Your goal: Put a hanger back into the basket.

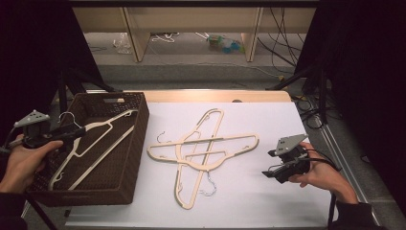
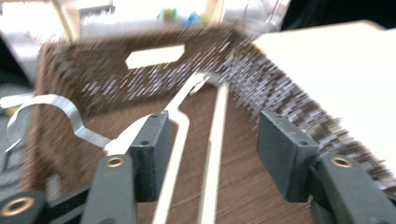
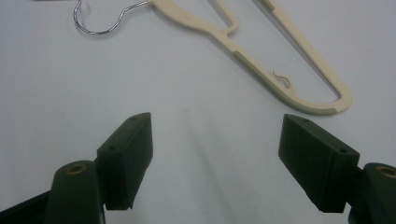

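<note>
On table (image 1: 268, 201), two hangers (image 1: 203, 152)

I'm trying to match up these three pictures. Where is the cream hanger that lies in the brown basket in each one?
High view: the hanger lies slantwise in the woven basket, at left.
Left gripper view: it runs up the middle, blurred, its bars between the open jaws.
Right gripper view: not in it; a different hanger lies there.
Shared landmark: the white table top.

Black hand-held gripper (image 1: 80, 131) w/ grey plate, dark sleeves.
</note>
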A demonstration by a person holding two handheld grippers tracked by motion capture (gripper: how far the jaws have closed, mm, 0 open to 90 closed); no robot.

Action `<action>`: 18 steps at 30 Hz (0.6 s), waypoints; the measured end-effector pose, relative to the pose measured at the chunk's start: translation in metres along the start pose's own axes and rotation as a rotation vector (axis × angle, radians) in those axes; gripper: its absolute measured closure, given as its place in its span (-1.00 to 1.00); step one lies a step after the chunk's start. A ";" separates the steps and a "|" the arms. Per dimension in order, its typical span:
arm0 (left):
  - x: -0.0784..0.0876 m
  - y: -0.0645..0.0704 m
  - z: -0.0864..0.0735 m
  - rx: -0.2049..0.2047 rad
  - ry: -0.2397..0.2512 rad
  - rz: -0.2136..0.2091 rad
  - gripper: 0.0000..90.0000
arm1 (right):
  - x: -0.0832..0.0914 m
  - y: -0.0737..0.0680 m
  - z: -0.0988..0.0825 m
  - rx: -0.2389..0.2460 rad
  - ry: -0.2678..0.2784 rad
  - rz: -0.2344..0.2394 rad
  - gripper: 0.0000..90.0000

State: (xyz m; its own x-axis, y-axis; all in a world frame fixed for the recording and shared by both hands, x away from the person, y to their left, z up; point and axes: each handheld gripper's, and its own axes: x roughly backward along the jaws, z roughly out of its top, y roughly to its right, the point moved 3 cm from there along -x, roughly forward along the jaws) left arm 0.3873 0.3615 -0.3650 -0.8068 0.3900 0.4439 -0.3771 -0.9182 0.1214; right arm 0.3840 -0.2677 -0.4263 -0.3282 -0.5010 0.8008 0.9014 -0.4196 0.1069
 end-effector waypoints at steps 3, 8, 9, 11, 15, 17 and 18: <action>0.008 0.040 0.007 -0.006 0.073 -0.070 -0.22 | -0.004 -0.002 0.003 0.014 -0.003 0.002 -0.40; 0.008 0.103 0.001 -0.062 0.100 -0.210 -0.30 | -0.012 -0.008 0.012 0.039 0.019 -0.005 -0.40; 0.005 0.115 -0.003 -0.068 0.095 -0.233 -0.30 | -0.014 -0.009 0.015 0.044 0.025 -0.009 -0.40; 0.000 0.137 -0.012 -0.093 0.076 -0.277 -0.32 | -0.019 -0.011 0.019 0.039 0.031 -0.019 -0.40; -0.011 0.170 -0.029 -0.113 0.036 -0.358 -0.33 | -0.031 -0.014 0.027 0.032 0.052 -0.031 -0.40; -0.017 0.182 -0.037 -0.112 0.023 -0.380 -0.34 | -0.037 -0.013 0.031 0.038 0.060 -0.029 -0.40; -0.020 0.187 -0.041 -0.111 0.018 -0.397 -0.34 | -0.041 -0.013 0.032 0.041 0.060 -0.027 -0.40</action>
State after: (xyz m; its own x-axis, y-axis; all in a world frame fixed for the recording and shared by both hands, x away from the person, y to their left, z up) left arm 0.3143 0.1845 -0.3874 -0.5963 0.7145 0.3658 -0.7067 -0.6835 0.1830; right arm 0.3950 -0.2177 -0.4413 -0.3680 -0.5350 0.7605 0.9022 -0.4032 0.1529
